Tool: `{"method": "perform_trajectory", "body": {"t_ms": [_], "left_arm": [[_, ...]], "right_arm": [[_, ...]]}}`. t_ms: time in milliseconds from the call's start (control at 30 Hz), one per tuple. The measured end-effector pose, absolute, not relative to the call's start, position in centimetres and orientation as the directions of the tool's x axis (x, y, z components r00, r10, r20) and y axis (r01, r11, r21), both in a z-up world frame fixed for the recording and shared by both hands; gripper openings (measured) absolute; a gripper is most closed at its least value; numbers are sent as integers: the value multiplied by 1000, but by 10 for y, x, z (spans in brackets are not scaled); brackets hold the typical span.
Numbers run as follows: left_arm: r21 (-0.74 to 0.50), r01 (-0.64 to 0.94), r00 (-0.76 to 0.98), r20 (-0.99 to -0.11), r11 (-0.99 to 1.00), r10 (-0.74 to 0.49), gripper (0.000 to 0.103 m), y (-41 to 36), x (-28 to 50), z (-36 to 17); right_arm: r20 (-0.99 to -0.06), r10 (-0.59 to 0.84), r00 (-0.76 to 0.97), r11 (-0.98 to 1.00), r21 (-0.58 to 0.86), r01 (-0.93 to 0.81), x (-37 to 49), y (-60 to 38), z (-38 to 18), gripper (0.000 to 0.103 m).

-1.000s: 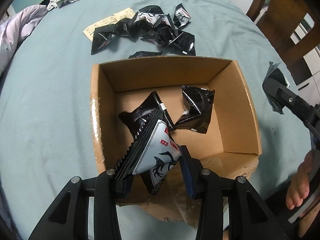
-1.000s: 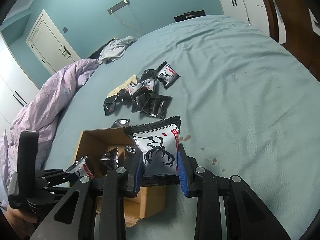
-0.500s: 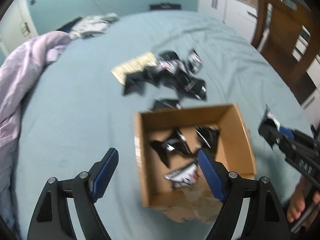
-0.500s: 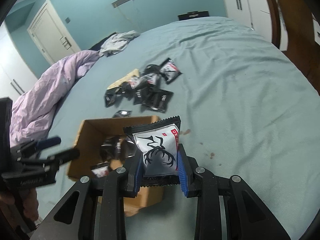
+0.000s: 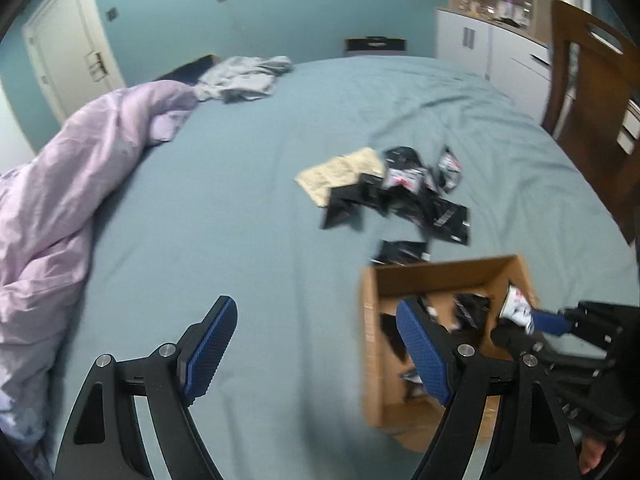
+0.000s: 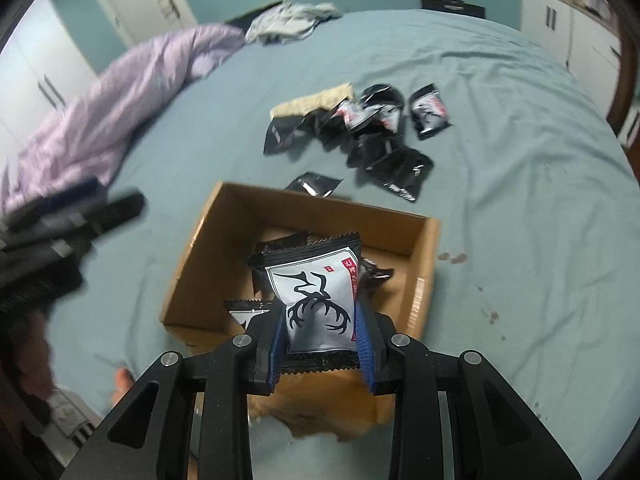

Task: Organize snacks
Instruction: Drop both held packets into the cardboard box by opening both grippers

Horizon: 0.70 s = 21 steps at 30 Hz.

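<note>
Left wrist view: the left gripper [image 5: 316,344] hangs spread and empty over the blue bedsheet [image 5: 240,220], beside the cardboard box [image 5: 370,332]. Right wrist view: the right gripper [image 6: 322,338] pinches an antler-printed snack packet [image 6: 314,292], long axis upright, above the box.

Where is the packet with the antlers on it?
The antler packet sits mid-frame in the right wrist view, pinched in the right gripper, just above the cardboard box on the bed.

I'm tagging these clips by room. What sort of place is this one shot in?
Most likely a bedroom in a home. The work surface is a bed with a blue-green sheet, a rumpled lilac duvet lies along one side, and white cabinets and a door stand at the teal walls.
</note>
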<state>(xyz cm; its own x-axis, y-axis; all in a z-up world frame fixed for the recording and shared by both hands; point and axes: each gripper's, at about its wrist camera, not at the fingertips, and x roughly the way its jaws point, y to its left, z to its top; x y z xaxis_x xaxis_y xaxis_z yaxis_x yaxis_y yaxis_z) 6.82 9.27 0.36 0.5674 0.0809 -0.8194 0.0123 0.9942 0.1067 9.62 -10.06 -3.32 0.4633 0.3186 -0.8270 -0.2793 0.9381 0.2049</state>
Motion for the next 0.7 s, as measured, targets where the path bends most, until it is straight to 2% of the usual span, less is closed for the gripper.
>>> {"method": "perform_trajectory", "body": {"t_ms": [133,367,567,633,700], "left_arm": [[80,-13,511,-856,997,76,83,108,76,-6],[84,-15,501,-862,996,80,83,111,78,-12],[69,-11,488,-870,998,66,83,110,79,-15],[68,-17,492,-868,998,68,83,111,79,-14],[63,-17,489,-870,998,63,83,111,80,-14]], "right_arm": [[-848,269,457,947,147,-285,109,-76,-40,29],[-857,234,460,951,104,-291,116,-52,-55,30],[-839,292,459,946,181,-270,118,-59,-57,33],[-836,276,475,953,172,-251,117,-65,-54,41],[-829,273,489,956,177,-234,113,-72,-50,58]]}}
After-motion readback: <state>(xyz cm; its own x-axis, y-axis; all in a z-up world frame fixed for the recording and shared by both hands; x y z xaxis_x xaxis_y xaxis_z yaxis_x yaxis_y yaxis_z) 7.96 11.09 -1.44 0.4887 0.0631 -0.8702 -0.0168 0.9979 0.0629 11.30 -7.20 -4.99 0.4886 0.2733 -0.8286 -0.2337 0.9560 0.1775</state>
